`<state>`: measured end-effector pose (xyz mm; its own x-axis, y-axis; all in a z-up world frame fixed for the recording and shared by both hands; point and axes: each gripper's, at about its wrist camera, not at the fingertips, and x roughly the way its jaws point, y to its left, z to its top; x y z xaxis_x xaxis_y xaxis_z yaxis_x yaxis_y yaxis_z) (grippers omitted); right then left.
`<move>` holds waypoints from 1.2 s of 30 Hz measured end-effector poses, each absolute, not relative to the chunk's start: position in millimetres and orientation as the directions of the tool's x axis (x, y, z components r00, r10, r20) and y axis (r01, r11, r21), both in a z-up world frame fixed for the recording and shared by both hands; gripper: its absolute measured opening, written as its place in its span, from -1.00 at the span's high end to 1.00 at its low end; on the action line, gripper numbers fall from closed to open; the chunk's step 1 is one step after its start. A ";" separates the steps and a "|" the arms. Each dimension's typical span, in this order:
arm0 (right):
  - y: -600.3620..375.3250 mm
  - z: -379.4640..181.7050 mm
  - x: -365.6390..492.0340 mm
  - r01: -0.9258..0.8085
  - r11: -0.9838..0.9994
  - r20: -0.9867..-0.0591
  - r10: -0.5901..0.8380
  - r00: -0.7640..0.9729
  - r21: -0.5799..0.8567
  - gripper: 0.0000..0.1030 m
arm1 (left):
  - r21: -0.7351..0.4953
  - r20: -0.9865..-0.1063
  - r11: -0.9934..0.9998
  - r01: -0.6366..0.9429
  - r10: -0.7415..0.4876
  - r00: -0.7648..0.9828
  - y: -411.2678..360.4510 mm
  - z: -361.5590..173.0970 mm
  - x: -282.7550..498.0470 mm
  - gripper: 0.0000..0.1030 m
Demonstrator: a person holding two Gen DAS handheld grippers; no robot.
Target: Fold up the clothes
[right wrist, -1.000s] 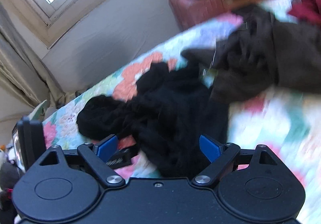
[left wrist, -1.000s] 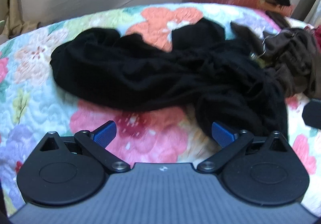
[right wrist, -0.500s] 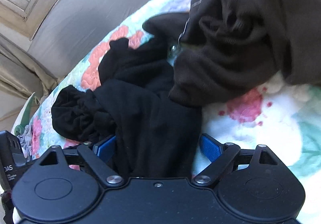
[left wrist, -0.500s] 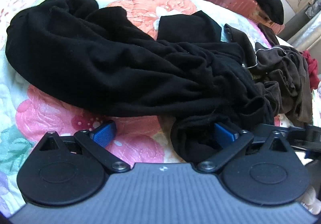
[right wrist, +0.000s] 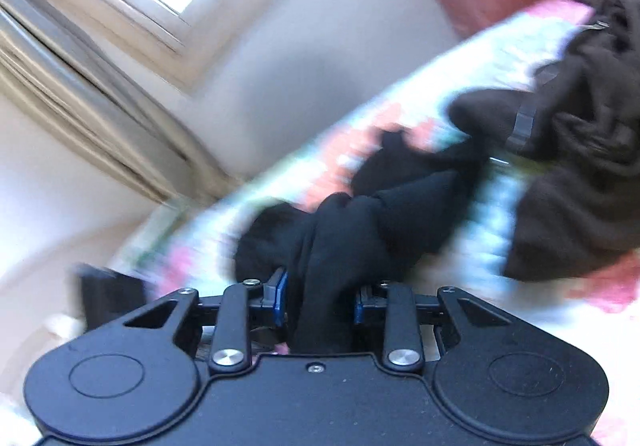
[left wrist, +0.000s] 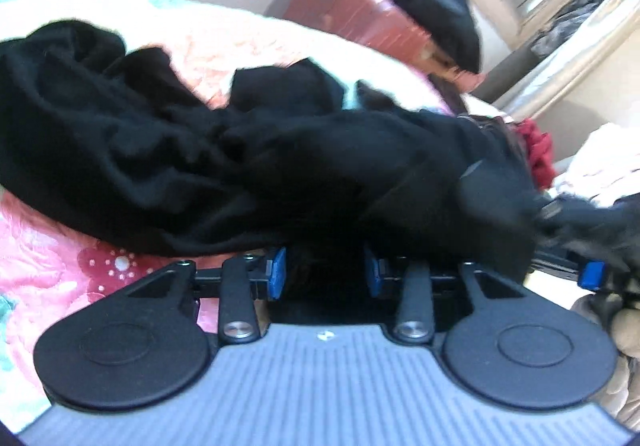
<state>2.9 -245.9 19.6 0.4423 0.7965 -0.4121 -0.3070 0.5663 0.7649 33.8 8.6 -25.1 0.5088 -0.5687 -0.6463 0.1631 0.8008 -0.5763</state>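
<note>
Both grippers had just been closing, and each had black cloth between its fingers. The left gripper [left wrist: 323, 278] was narrowed to a partial gap with a bunch of the black garment [left wrist: 224, 166] packed between the blue pads, which seemed to press on it, though the fabric was too dark to be sure how firmly. The right gripper [right wrist: 318, 300] stood the same way, its fingers drawn in on a rope-like twist of that garment [right wrist: 360, 222] running straight down between them. Taking it at two separate places made sense to me: a crumpled piece has to be lifted and spread before any fold can be made.

The garment lay heaped on the flowered quilt [left wrist: 48, 278] of the bed, stretching from the left gripper toward ten o'clock. At two o'clock from the right gripper sat a brown garment [right wrist: 580, 186], its edge touching the black one, so it could be dragged along. Further back stood a reddish case [left wrist: 360, 22] with more dark clothing [left wrist: 432, 18] on top, and something red [left wrist: 536, 154] lay at three o'clock. Both views were blurred.
</note>
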 end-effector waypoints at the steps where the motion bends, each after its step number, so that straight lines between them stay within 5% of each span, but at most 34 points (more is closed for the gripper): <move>1: -244.8 27.5 0.1 -0.324 0.528 -0.367 0.818 0.443 0.785 0.39 | -0.589 -0.627 0.787 0.184 -0.588 0.511 7.5 -17.0 31.0 0.48; 10: -252.4 80.6 -41.6 -0.343 0.611 -0.372 0.745 0.553 0.714 0.60 | -0.518 -0.573 0.792 0.323 -0.602 0.557 -31.2 39.5 1.9 0.64; 20: -328.7 145.1 -130.9 -0.299 0.649 -0.252 0.615 0.747 0.699 0.60 | -0.423 -0.462 0.682 0.597 -0.729 0.505 -123.7 131.5 -55.0 0.66; 29: -433.4 190.6 -257.8 -0.080 0.776 -0.197 0.256 0.946 0.626 0.60 | -0.371 -0.403 0.424 0.826 -0.875 0.269 -275.8 166.1 -127.9 0.66; 36: -487.3 146.1 -334.0 0.238 0.752 -0.293 -0.063 0.954 0.615 0.60 | -0.313 -0.498 0.281 0.907 -0.862 0.095 -373.2 116.6 -190.1 0.71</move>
